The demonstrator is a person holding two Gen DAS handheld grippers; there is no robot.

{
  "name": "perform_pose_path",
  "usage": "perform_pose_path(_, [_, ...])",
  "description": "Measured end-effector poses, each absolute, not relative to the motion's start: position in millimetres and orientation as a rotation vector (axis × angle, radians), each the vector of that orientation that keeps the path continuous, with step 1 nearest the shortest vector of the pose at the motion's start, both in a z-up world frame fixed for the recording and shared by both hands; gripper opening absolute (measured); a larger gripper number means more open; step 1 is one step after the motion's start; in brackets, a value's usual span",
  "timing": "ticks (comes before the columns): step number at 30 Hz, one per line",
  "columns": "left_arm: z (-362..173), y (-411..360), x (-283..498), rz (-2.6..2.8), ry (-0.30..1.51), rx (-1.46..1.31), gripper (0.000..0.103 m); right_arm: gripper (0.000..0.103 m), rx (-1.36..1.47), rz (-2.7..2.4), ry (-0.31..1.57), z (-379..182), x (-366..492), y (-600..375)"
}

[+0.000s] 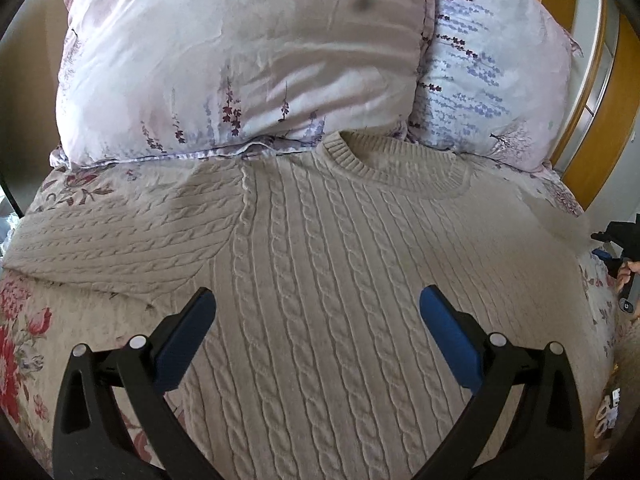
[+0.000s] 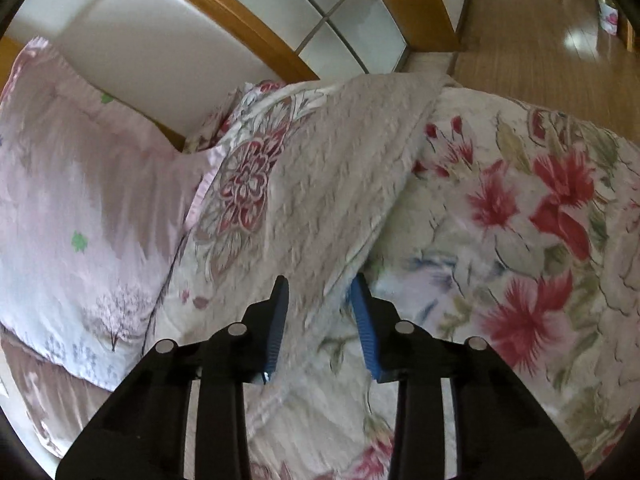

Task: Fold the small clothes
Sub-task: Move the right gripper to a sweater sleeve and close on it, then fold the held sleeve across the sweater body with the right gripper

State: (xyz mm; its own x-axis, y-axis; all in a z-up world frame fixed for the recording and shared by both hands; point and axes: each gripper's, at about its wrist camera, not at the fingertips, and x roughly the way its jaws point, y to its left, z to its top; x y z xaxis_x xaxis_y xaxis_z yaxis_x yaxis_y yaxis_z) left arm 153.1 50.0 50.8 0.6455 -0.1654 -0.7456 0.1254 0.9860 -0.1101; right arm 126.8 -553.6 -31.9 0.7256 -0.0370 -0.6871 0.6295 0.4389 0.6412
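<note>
Sweater [image 1: 320,272]: beige cable knit with ribbed collar. Pillows [image 1: 240,68]: pale pink and lilac, printed with purple flower sprigs and green clovers. Bedspread [image 2: 520,208]: cream, with large red and pink flowers and grey-green leaves. Claw pads [image 1: 448,336]: blue on black arms. Headboard [image 2: 224,8]: honey-brown wood.
</note>
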Motion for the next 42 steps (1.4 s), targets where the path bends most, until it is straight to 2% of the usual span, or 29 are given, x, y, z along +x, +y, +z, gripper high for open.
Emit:
perform_pose_path(1, [49.8,50.1,156.3,-0.168,0.862,-0.052,0.101,0.029,1.048,-0.458,0.654,-32.7,127.9,-553.5])
perform_pose_path(3, [47.8,51.2,159.3,-0.17,0.872,-0.052,0.101,0.014,1.038,-0.478,0.649,-34.6,128.9,-554.2])
perform_pose_path(5, [46.1,52.1,162.2,-0.176,0.885,-0.052,0.101,0.01,1.022,-0.483,0.645,-34.6,127.6,-553.3])
perform_pose_path(13, [48.9,57.0,169.8,-0.214,0.872,-0.123,0.101,0.009,0.799,-0.446,0.547,18.3,132.1,-521.0])
perform_pose_path(20, [50.7,57.6,178.6,-0.276,0.877,-0.196,0.101,0.009,0.568,-0.089,0.516,77.5,150.2,-397.3])
perform_pose_path(23, [47.8,58.3,183.8,-0.308,0.895,-0.276,0.101,0.009,0.477,0.089,0.603,61.7,163.4,-326.0])
perform_pose_path(28, [42.6,51.4,187.5,-0.366,0.934,-0.331,0.101,0.009,0.423,0.174,0.843,-4.4,183.7,-258.8])
perform_pose_path(31, [43.8,49.4,184.4,-0.4,0.93,-0.333,0.101,0.014,0.478,0.182,0.862,-14.3,186.0,-261.8])
perform_pose_path(33, [44.8,50.1,183.9,-0.413,0.924,-0.345,0.101,0.04,0.58,0.199,0.849,-12.9,181.1,-272.8])
perform_pose_path(34, [45.0,51.1,184.6,-0.418,0.921,-0.357,0.101,0.044,0.615,0.201,0.838,-11.0,180.4,-277.8])
perform_pose_path(42, [39.8,62.5,188.0,-0.44,0.931,-0.453,0.101,0.045,0.794,-0.062,0.734,-3.4,169.2,-334.7])
